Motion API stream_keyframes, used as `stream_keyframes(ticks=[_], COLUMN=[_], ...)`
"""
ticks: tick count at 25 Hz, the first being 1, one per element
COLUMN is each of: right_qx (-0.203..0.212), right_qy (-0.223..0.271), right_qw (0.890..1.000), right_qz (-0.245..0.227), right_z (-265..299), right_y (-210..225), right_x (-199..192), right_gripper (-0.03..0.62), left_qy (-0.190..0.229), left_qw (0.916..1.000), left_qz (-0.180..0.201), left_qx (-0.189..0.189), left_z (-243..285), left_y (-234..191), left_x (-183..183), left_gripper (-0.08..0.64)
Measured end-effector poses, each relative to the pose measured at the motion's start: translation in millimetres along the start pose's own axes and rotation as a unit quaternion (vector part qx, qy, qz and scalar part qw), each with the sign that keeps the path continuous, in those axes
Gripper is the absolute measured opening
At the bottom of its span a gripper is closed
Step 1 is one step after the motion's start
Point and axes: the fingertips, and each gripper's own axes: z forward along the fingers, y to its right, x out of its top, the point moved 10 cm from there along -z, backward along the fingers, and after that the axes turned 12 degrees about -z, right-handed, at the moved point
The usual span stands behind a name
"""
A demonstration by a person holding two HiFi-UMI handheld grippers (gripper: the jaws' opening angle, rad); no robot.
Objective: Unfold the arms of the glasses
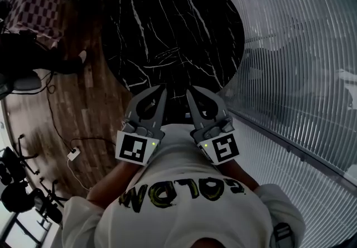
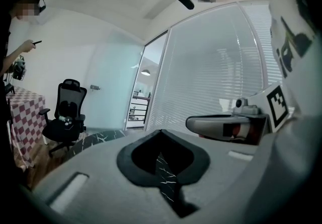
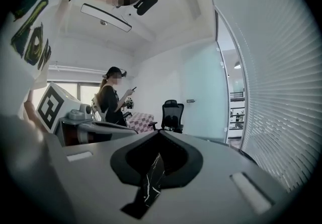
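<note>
Round black marble table (image 1: 184,13), one, stood by a slatted glass wall (image 1: 290,46); at its near edge left gripper (image 1: 162,93) and right gripper (image 1: 191,93) each had jaws pressed together, empty; glasses could not be made out on the dark top.

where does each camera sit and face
Head view: on the person's head, steeply down at the black marble table; shirt, left gripper and right gripper show.
Left gripper view: on the left gripper, along its shut jaws toward the blinds; right gripper beside.
Right gripper view: on the right gripper, toward an office chair; left gripper beside.
Shared: both gripper views show the office chair.
</note>
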Motion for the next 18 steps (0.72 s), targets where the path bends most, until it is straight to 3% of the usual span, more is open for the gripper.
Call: stream_keyframes(ticks=[3, 12, 18], right_qx=[0.007, 0.036, 0.057], right_qy=[-0.011, -0.054, -0.091], right_qw=[1.0, 0.998, 0.993], right_qz=[-0.004, 0.004, -0.056], right_z=[1.0, 10.5, 21.5], right_y=[6.6, 16.1, 37.3], right_x=[-6.8, -31.0, -84.4], right_gripper=[0.002, 0.002, 0.002], left_qy=[-0.01, -0.077, -0.128], left_qw=[0.9999, 0.9969, 0.9908], left_qz=[-0.01, 0.015, 0.041], left_qx=[-0.006, 0.002, 0.019], left_z=[7.8, 36.2, 73.2], left_y=[2.3, -9.7, -41.3], left_x=[-3.9, -25.0, -74.3], left_gripper=[0.002, 0.021, 0.032])
